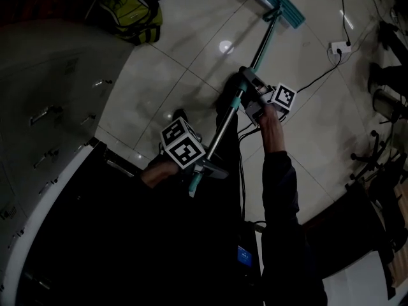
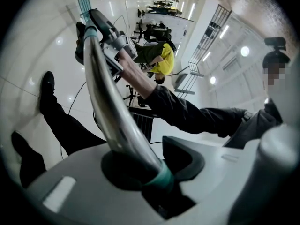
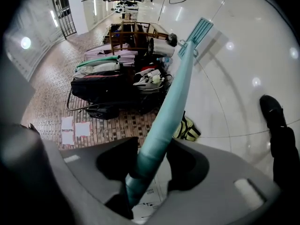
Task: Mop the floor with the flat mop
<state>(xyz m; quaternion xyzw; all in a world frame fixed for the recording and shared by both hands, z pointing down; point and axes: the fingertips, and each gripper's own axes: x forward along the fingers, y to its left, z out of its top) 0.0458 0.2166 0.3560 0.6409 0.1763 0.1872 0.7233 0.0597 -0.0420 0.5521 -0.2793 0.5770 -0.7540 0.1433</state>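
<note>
Out on the pale tiled floor [image 1: 191, 37] ahead of me, the flat mop's teal head [image 1: 278, 4] lies on the tiles. Its handle [image 1: 255, 59] slants back to my right gripper [image 3: 140, 170], clamped on the teal stretch, and my left gripper [image 2: 157, 170], clamped where the silver tube meets a teal band. I judge I'm mid-stroke with the head at far reach, so next I must draw it back flat, both grips firm, clear of the cable [image 1: 319, 76] and the yellow-green backpack [image 1: 131, 8].
</note>
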